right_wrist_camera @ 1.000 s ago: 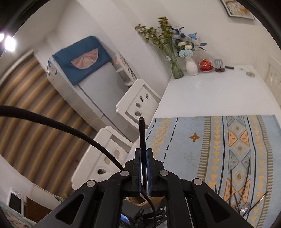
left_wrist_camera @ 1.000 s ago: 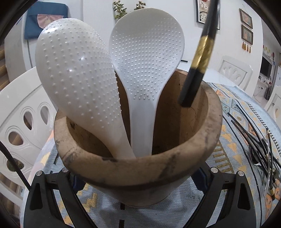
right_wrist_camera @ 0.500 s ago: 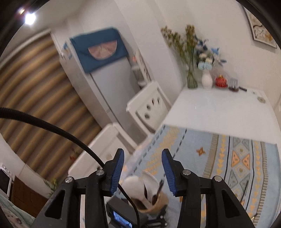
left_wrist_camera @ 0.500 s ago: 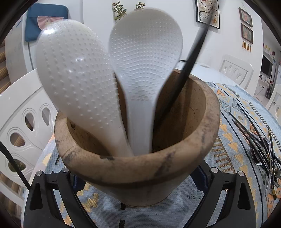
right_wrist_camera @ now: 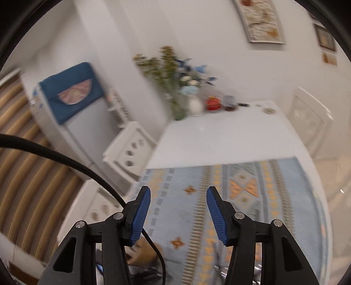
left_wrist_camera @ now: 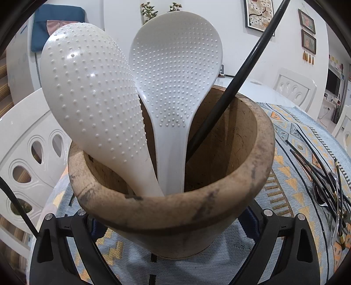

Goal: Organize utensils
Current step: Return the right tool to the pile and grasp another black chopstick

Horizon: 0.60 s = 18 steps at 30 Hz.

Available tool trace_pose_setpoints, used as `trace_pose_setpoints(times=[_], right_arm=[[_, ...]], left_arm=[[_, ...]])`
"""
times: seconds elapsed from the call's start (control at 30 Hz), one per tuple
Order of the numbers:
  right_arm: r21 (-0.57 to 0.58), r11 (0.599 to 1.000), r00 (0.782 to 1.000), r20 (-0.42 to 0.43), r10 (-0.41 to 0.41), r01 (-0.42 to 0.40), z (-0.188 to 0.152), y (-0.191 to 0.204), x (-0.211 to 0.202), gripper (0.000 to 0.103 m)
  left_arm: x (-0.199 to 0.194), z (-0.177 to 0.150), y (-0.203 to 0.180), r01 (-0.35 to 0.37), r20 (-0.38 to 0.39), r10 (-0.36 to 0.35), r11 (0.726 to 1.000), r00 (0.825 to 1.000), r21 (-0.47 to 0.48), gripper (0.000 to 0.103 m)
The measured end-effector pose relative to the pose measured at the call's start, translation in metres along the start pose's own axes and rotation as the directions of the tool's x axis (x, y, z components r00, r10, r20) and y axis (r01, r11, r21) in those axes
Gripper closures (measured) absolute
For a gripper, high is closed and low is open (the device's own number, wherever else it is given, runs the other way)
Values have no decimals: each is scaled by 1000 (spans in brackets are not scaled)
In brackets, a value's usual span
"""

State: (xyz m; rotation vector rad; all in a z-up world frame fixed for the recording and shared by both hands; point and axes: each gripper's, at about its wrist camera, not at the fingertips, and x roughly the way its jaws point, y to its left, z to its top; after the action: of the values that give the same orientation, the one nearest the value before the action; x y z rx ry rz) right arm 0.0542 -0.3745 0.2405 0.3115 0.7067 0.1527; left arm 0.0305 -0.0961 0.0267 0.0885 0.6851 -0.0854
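White walls enclose the room, and a white table (right_wrist_camera: 230, 133) carries a pale blue woven cloth with orange triangle patterns (right_wrist_camera: 274, 210). Two framed pictures (left_wrist_camera: 308, 31) hang one above the other on the right wall in the left wrist view, and a third, larger frame (left_wrist_camera: 258, 15) hangs further left. White chairs with teardrop cut-outs (left_wrist_camera: 28, 153) stand beside the table.

Utensil holder: one round brown wooden pot with a thick rim (left_wrist_camera: 175, 210) stands upright on the cloth. Contents, counted:
- Two white plastic rice paddles with dimpled faces, one at left (left_wrist_camera: 90, 105) and one at centre (left_wrist_camera: 175, 72), handles down, leaning against each other.
- One black chopstick (left_wrist_camera: 230, 87), tilted, lower end inside the pot, upper end leaning up to the right past the rim.

Loose utensils: a bundle of black chopsticks and metal cutlery (left_wrist_camera: 326, 188) lies on the cloth to the right of the pot, apart from it. The exact count cannot be read.

Left gripper (left_wrist_camera: 175, 221): its two black arms flank the pot low on both sides. The blue pads are mostly hidden behind the pot wall; whether they press on it cannot be told.

Right gripper (right_wrist_camera: 178, 213): jaws have just been opening and now stand about half apart, blue ribbed pads (right_wrist_camera: 140, 217) clear, nothing between them. It hangs above the cloth; this view is motion-blurred.
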Motion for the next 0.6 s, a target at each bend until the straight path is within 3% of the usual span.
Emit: trace_pose_setpoints(times=[0.27, 0.37, 0.47, 0.6], right_arm=[[58, 986, 980, -135, -148, 157, -41, -55, 4, 52], [80, 963, 948, -214, -235, 256, -62, -80, 16, 52], [161, 945, 932, -277, -235, 286, -78, -110, 26, 56], [303, 896, 911, -353, -212, 326, -102, -154, 37, 70]], left_arm=[[1, -1, 0, 0, -1, 0, 1000, 1000, 0, 7], [1, -1, 0, 0, -1, 0, 1000, 1000, 0, 7], [1, -1, 0, 0, -1, 0, 1000, 1000, 0, 7], [3, -1, 0, 1, -6, -1, 1000, 1000, 0, 7]])
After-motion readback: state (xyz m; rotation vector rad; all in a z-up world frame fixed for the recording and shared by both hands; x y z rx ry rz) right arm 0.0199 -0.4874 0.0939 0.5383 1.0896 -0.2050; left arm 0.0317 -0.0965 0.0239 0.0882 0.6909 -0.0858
